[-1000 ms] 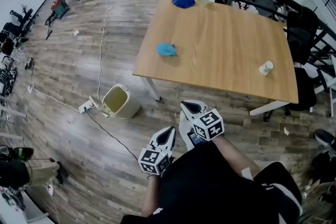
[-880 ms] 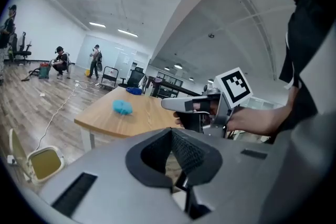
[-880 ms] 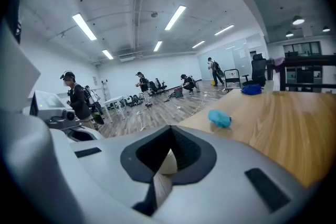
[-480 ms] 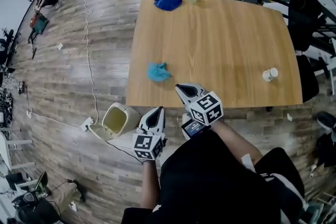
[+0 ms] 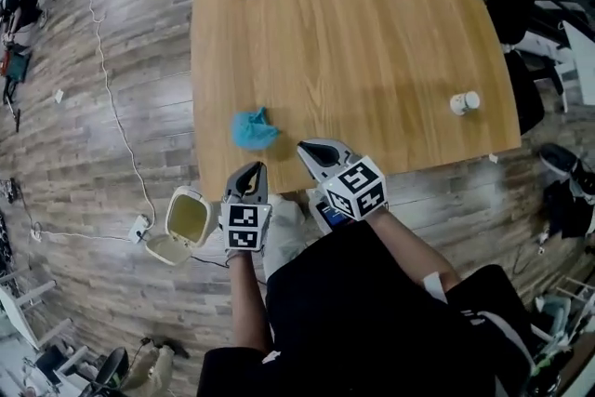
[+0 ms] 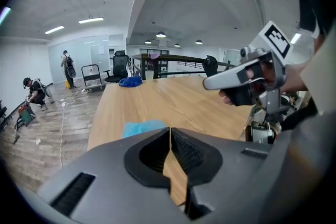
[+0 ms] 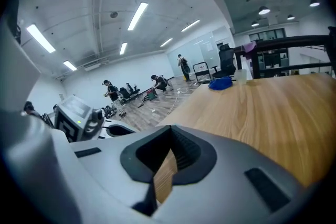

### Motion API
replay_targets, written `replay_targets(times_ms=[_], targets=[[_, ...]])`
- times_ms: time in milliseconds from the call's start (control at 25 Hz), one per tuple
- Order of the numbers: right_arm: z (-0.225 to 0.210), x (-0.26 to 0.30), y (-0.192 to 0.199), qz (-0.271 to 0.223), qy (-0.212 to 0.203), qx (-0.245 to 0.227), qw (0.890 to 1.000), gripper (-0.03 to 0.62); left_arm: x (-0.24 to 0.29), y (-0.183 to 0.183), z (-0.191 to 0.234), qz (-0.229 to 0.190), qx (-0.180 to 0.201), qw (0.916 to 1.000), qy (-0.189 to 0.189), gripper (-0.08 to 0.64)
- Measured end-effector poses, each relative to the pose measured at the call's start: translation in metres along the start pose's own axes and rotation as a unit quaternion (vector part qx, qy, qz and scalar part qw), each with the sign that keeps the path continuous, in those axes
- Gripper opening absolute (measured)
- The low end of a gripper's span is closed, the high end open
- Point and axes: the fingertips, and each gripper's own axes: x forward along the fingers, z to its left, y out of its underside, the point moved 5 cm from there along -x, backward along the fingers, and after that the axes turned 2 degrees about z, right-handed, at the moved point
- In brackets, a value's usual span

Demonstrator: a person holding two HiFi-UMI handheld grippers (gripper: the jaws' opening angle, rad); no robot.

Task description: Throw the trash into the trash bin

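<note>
- The left gripper hovers at the near edge of the table. Its jaws are pressed tight together with nothing in them.
- The right gripper sits just beside it, tips meeting as well, and it is empty too.
- The crumpled blue trash lies on the table just ahead of the left gripper, close to the table's left edge.
- First worry: if the left gripper goes in closed like this, its nose only shoves the wad. The wad looks light and sits near the edge, so it could slide off onto the floor.
- Second worry: it is soft, bunched stuff. A pinch on one loose fold may slip out on the way over.
- The trash bin stands on the floor left of the table with its lid flipped open, right by a power strip and a cable. If the wad is released too high or off-centre, it likely lands among the wiring.
- A white cup lies on its side well apart to the right. It is round, so a careless nudge could send it rolling.
</note>
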Motion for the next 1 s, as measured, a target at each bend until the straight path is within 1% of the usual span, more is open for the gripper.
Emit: replay_targets(times_ms=[80,120,160,240,280,320,360,440,520,600,640,680,720,760,880,1000], targets=[[-0.001,0.005,0.002,0.002,0.009,0.018,1.000,-0.009,0.022,0.004,0.018,0.029,0.003,0.9995,0.007,0.000],[-0.001,0.007,0.003,0.006,0.012,0.022,1.000,-0.008,0.032,0.007,0.026,0.046,0.012,0.9989,0.006,0.001],[0.001,0.008,0.005,0.009,0.012,0.024,1.000,-0.009,0.042,0.009,0.032,0.062,0.024,0.9978,0.006,0.018],[0.001,0.011,0.005,0.010,0.010,0.026,1.000,-0.009,0.065,0.012,0.041,0.089,0.052,0.9945,0.016,0.110],[0.000,0.015,0.006,0.010,0.010,0.030,0.999,-0.009,0.077,0.012,0.046,0.102,0.064,0.9924,0.022,0.196],[0.000,0.019,0.008,0.012,0.012,0.035,0.999,-0.009,0.088,0.013,0.052,0.115,0.075,0.9902,0.024,0.258],[0.000,0.023,0.010,0.015,0.014,0.038,0.999,-0.009,0.098,0.015,0.058,0.127,0.087,0.9877,0.023,0.259],[-0.002,0.028,0.014,0.022,0.019,0.040,0.999,-0.009,0.113,0.020,0.066,0.146,0.108,0.9833,0.019,0.259],[-0.009,0.033,0.014,0.027,0.026,0.044,0.998,-0.009,0.127,0.023,0.071,0.159,0.120,0.9798,0.014,0.258],[-0.016,0.038,0.014,0.028,0.032,0.052,0.998,-0.009,0.137,0.023,0.077,0.163,0.134,0.9775,-0.001,0.250],[-0.020,0.040,0.015,0.030,0.035,0.053,0.998,-0.008,0.140,0.023,0.079,0.159,0.141,0.9771,-0.016,0.168],[-0.023,0.042,0.015,0.033,0.037,0.053,0.997,-0.009,0.141,0.022,0.080,0.153,0.146,0.9768,-0.034,0.062],[-0.026,0.044,0.014,0.035,0.038,0.052,0.997,-0.009,0.141,0.021,0.082,0.149,0.147,0.9767,-0.046,0.039],[-0.029,0.046,0.012,0.035,0.039,0.051,0.997,-0.009,0.140,0.020,0.084,0.147,0.141,0.9777,-0.050,0.032],[-0.034,0.050,0.007,0.032,0.040,0.050,0.997,-0.009,0.135,0.017,0.084,0.138,0.108,0.9835,-0.045,0.026],[-0.036,0.053,0.003,0.032,0.032,0.046,0.998,-0.008,0.126,0.013,0.086,0.122,0.087,0.9876,-0.048,0.023]])
